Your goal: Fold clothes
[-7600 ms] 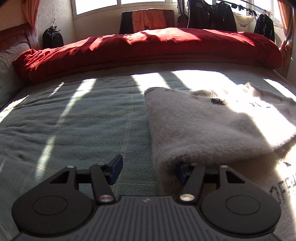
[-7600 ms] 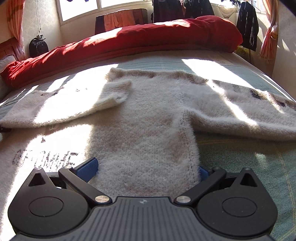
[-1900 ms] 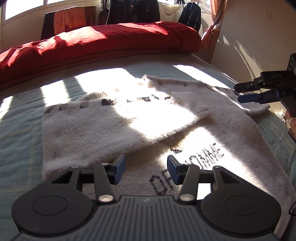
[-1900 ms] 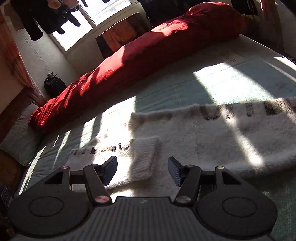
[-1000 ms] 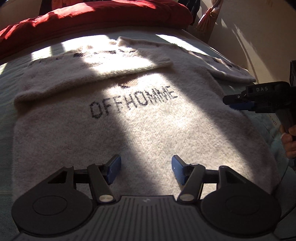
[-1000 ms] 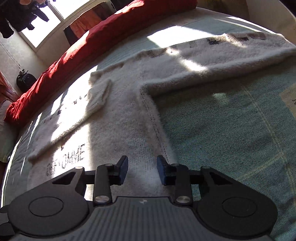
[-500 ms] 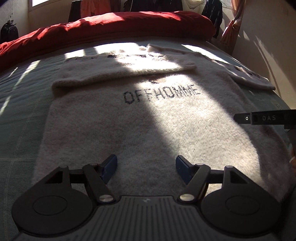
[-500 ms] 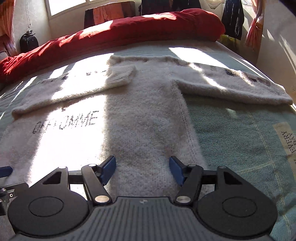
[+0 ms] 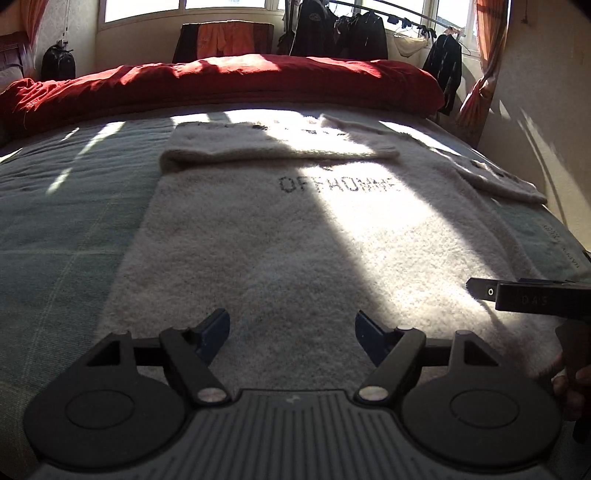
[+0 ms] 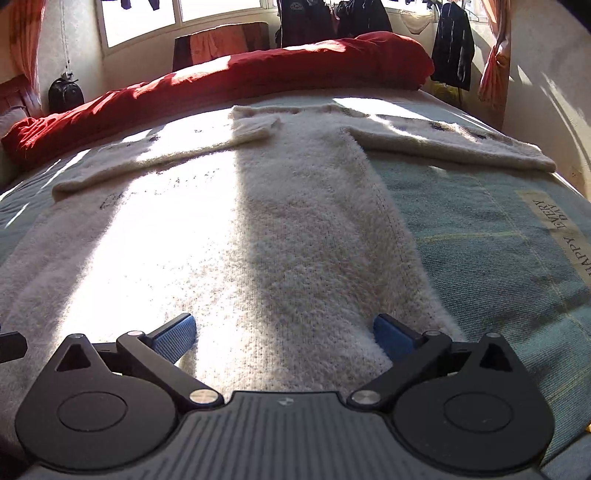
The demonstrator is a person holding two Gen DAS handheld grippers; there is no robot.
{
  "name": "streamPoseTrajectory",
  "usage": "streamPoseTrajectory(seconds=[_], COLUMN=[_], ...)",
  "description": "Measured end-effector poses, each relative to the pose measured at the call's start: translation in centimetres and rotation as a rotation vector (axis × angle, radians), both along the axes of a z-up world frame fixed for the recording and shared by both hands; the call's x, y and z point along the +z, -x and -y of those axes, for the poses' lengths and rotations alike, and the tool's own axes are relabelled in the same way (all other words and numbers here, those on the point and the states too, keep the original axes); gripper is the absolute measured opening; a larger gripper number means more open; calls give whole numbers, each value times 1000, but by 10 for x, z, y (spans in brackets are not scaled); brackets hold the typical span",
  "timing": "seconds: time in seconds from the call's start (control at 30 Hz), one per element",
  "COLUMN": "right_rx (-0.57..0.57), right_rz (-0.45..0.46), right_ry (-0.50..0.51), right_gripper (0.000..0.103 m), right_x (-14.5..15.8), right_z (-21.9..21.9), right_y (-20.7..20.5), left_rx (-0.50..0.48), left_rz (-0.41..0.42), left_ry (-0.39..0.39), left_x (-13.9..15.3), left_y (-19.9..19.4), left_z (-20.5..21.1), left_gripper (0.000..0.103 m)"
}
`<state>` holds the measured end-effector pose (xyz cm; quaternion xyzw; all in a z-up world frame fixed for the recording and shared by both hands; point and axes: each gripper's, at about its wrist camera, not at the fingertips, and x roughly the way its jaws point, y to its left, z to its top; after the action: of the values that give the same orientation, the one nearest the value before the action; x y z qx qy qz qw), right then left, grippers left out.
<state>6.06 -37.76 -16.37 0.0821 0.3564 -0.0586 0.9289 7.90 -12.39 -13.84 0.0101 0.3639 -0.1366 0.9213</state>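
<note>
A cream fuzzy sweater (image 9: pixel 295 236) lies flat on the bed, its dark lettering (image 9: pixel 338 183) facing up. One sleeve (image 9: pixel 280 146) is folded across the chest; the other sleeve (image 10: pixel 454 142) stretches out to the right. My left gripper (image 9: pixel 291 332) hovers low over the hem's left part, jaws opening, nothing pinched. My right gripper (image 10: pixel 284 336) is at the hem's right corner, jaws opening wide, with the sweater's edge lying loose between the blue pads (image 10: pixel 388 332). In the left wrist view the right gripper (image 9: pixel 524 297) shows at the right edge, held by a hand.
A green bedspread (image 10: pixel 480 229) covers the bed, with a printed label (image 10: pixel 565 229) near its right edge. A rolled red duvet (image 9: pixel 221 81) runs along the far side. Dark clothes (image 9: pixel 340 33) hang by the window. A wall (image 9: pixel 546 129) stands close on the right.
Both grippers have drawn back toward the sweater's hem and levelled out, and their jaws stand wider, the right far more so. The sweater has not moved in the last second.
</note>
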Motion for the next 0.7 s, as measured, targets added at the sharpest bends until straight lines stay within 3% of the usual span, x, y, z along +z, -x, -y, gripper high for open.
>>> streamPoseTrajectory(seconds=[0.17, 0.23, 0.4, 0.7], right_rx=[-14, -19, -18, -11], right_rz=[45, 56, 63, 59], right_ry=[21, 23, 21, 24], right_gripper=[103, 103, 103, 103], right_x=[0, 2, 3, 2], right_z=[-3, -3, -2, -2], right_y=[1, -1, -3, -3], left_rx=[-1, -11, -53, -173], left_rz=[-8, -12, -19, 85], left_ry=[-54, -55, -95, -110], left_x=[-8, -12, -11, 11], left_y=[-12, -5, 26, -5], left_z=[14, 20, 30, 75], left_gripper=[76, 81, 82, 82])
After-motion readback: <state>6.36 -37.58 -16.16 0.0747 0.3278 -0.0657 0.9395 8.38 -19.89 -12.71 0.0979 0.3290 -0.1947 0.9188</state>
